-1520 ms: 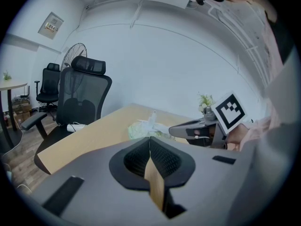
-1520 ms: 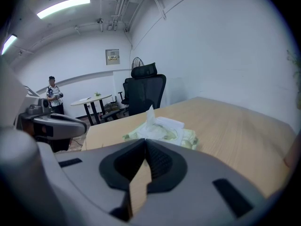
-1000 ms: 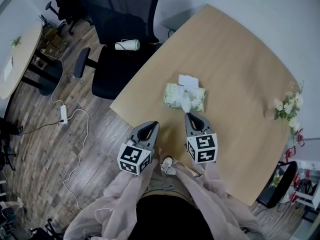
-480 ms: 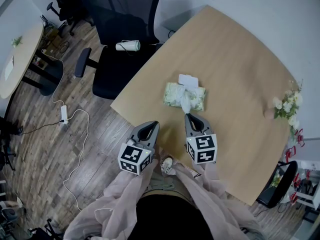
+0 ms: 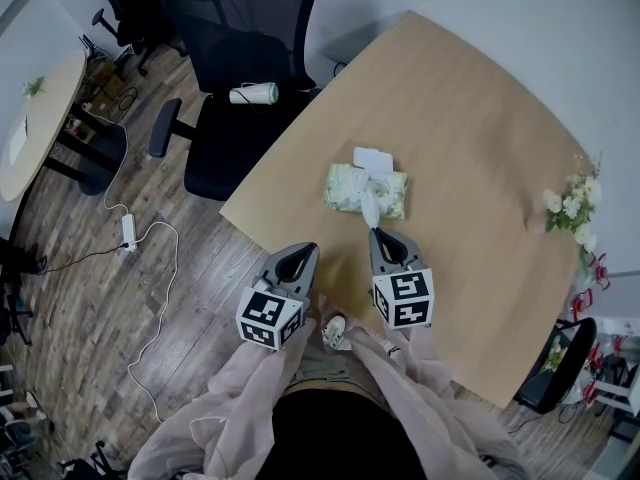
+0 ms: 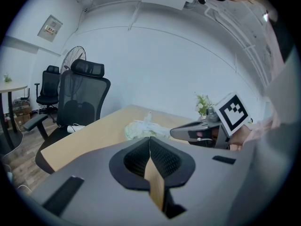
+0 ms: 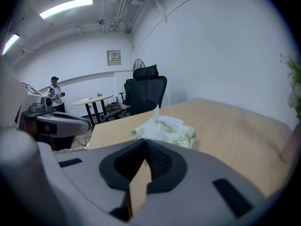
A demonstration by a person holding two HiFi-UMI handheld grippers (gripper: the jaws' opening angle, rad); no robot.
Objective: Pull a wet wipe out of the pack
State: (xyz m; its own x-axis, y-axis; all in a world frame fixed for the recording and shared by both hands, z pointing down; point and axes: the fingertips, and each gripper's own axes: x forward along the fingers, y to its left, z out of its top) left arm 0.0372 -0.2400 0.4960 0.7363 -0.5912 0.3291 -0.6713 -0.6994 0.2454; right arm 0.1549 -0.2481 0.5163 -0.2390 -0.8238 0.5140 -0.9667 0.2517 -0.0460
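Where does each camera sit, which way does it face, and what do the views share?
Head view: on the person's head, facing steeply down at the table; shows sleeves, left gripper, right gripper.
Left gripper view: on the left gripper, along its shut jaws; shows the right gripper.
Right gripper view: on the right gripper, along its shut jaws; shows the left gripper.
Shared: all three see the wipe pack.
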